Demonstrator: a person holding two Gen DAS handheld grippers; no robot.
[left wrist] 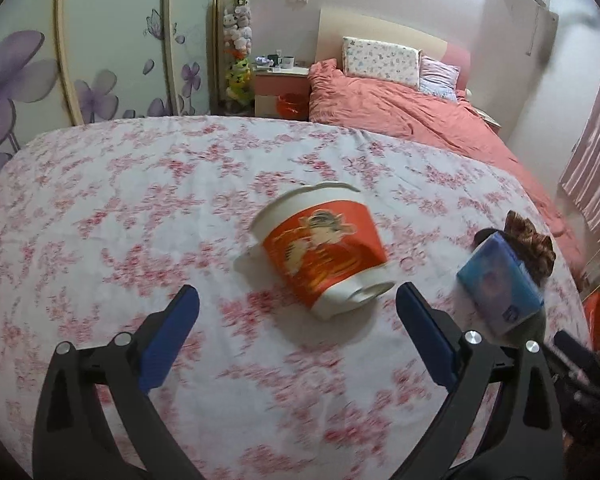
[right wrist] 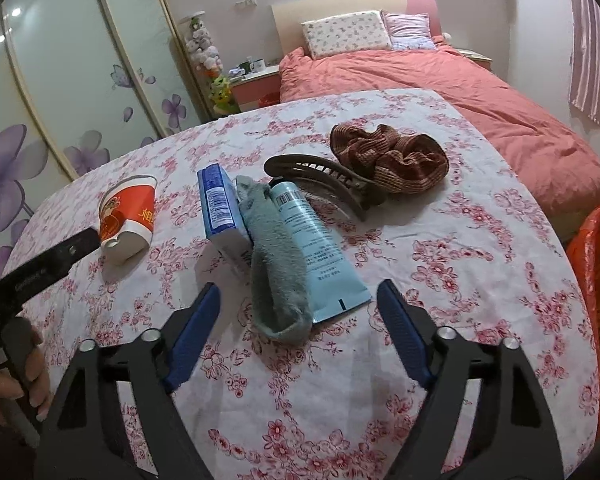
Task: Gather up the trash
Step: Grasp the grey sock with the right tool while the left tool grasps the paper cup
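My left fingers (left wrist: pixel 298 326) open before dented paper cup (left wrist: pixel 320 246); right fingers (right wrist: pixel 298 314) open around fuzzy grey sock (right wrist: pixel 274 264), glossy tube (right wrist: pixel 316 248) beside.

Dented red-and-white paper cup (left wrist: pixel 322 248) on its side on the floral tablecloth (left wrist: pixel 140 208).

On the table (right wrist: pixel 440 280), the cup (right wrist: pixel 128 216) lies left of the box (right wrist: pixel 220 208). A sock (right wrist: pixel 276 264) lies between box and tube (right wrist: pixel 316 252), ahead of my right gripper (right wrist: pixel 296 332).
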